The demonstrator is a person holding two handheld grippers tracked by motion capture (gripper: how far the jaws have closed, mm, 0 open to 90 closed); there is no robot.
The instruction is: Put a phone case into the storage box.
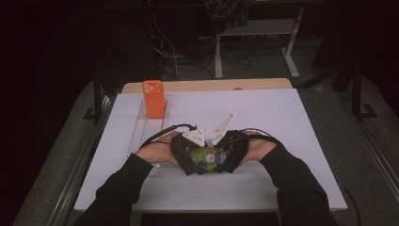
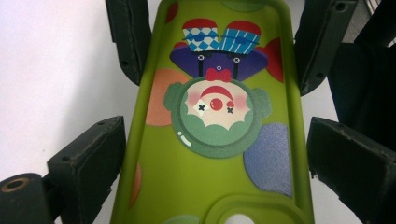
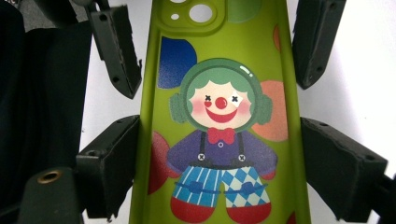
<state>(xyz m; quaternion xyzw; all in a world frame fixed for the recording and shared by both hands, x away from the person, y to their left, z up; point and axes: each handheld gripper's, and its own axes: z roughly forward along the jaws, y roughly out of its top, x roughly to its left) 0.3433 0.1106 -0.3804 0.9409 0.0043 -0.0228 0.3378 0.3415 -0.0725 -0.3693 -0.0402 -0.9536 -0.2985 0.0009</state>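
Both grippers are on the green clown phone case (image 1: 208, 157), near the front-middle of the white table (image 1: 282, 122), one from each end. Left gripper (image 2: 215, 154) straddles the camera-cutout end, with its pads right at the case's long edges. I can't tell for sure that they press, so no firm clamp as far as I can see. Right gripper (image 3: 219, 158) straddles the clown's-legs end the same way: left pad looks to touch the rim, right pad just beside it, grip unclear. Case lies printed side up. Orange phone (image 1: 154, 98) stands propped at the far end of a clear tray (image 1: 141, 136), well apart from the case on the left. My read: this is the two-handed pick-up of the case, likely to get it to the phone. Next move needs both grippers squeezed evenly on the soft rims, then lifted level together so the case doesn't bow or slip.
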